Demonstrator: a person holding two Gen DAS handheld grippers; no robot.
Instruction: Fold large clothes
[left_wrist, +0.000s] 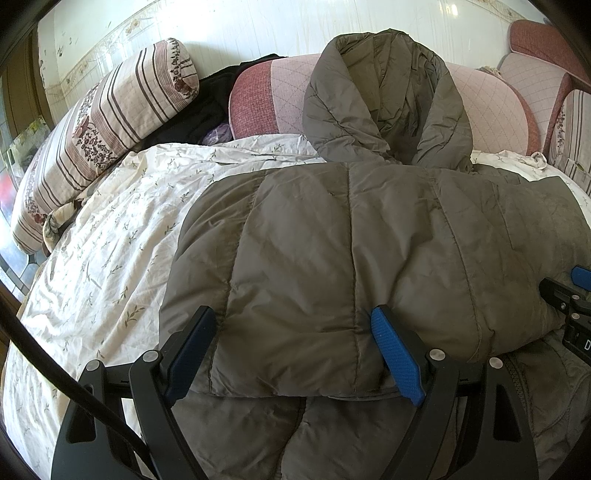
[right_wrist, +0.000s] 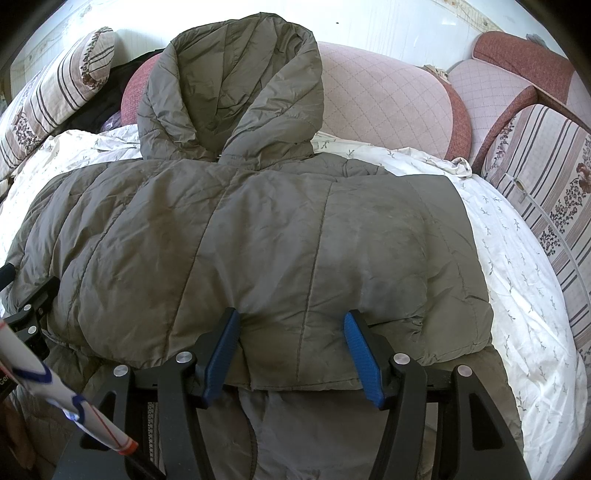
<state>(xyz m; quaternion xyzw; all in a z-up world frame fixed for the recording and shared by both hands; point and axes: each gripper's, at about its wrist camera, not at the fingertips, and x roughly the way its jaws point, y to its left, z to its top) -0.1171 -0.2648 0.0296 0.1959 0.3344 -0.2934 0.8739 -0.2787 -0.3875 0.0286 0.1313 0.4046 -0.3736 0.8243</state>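
Jacket (right_wrist: 258, 236) lies folded once across, hood (right_wrist: 229, 92) apparently still out, left gripper (left_wrist: 295, 354) and right gripper (right_wrist: 291, 354) spread wide at its folded edge.

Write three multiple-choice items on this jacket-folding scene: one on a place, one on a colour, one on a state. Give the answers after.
1. Where does the jacket's hood rest?
A. Against the pink cushion
B. Under the sheet
C. On the floor

2. What colour are the gripper pads?
A. Red
B. Blue
C. Yellow

3. How stand the jaws of the right gripper?
A. Shut tight
B. Out of view
C. Open around the folded hem

Answers: 1 A, the hood leans up on the cushion; 2 B, both pads show blue; 3 C, fabric bulges between spread fingers.
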